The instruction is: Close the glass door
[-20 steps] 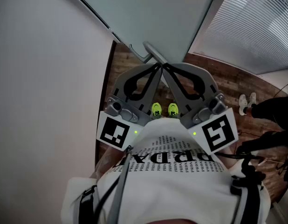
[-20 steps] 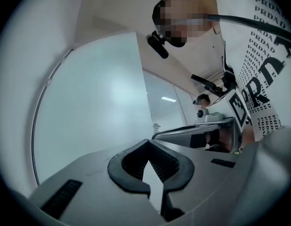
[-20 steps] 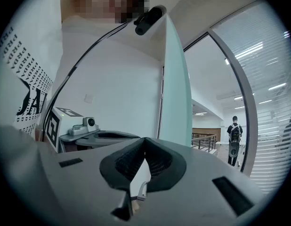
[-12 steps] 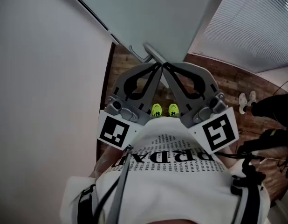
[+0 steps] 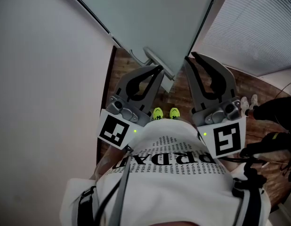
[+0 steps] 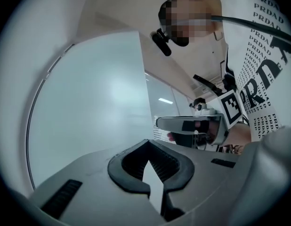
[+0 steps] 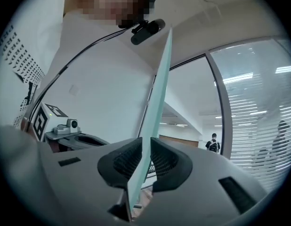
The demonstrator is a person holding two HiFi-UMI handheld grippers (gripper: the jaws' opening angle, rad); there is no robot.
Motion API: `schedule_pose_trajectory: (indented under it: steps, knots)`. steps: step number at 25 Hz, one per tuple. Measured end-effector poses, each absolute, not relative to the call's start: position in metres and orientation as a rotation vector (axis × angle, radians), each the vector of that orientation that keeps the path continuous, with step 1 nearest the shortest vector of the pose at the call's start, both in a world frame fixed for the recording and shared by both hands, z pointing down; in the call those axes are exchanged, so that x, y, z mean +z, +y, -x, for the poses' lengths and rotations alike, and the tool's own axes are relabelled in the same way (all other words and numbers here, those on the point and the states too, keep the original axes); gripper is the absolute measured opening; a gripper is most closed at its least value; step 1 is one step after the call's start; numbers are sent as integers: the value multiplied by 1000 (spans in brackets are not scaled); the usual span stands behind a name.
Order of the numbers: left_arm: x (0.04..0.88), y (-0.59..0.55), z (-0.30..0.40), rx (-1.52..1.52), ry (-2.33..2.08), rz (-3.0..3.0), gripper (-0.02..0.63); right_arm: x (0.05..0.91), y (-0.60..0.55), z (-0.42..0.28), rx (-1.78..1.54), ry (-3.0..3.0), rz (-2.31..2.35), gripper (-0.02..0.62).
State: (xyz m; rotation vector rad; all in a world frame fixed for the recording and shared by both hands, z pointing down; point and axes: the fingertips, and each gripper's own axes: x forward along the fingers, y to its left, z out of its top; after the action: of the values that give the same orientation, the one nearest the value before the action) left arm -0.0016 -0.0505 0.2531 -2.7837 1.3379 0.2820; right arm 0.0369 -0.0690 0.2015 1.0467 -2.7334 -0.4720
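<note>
The frosted glass door stands ajar ahead of me, its free edge running down to the right. A metal handle sticks out of its near face. My left gripper is shut with its tips right at that handle; whether they touch it is unclear. In the left gripper view the pads meet with nothing between them, in front of the door. My right gripper is at the door's free edge. In the right gripper view the glass edge runs between the pads, and the right gripper is closed onto it.
A white wall lies close on the left. A glass partition with blinds stands at the right over wooden floor. A person in dark clothes with white shoes is at the right. Another person walks far down the corridor.
My right gripper has left the handle, swung to the right and taken the door's free edge between its pads. The left gripper has stayed by the handle.
</note>
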Motion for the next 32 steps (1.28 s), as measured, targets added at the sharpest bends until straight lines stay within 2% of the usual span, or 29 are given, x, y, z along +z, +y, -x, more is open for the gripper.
schedule_pose_trajectory:
  steps: [3,32]
  knots:
    - [257,-50,3,274,1354,2793,0,203,-75,-39,-475,-2720,-1046,67]
    - [263,-50,-4,294,1295,2826,0,215,-83,-32,-437,-2676,-1038,55]
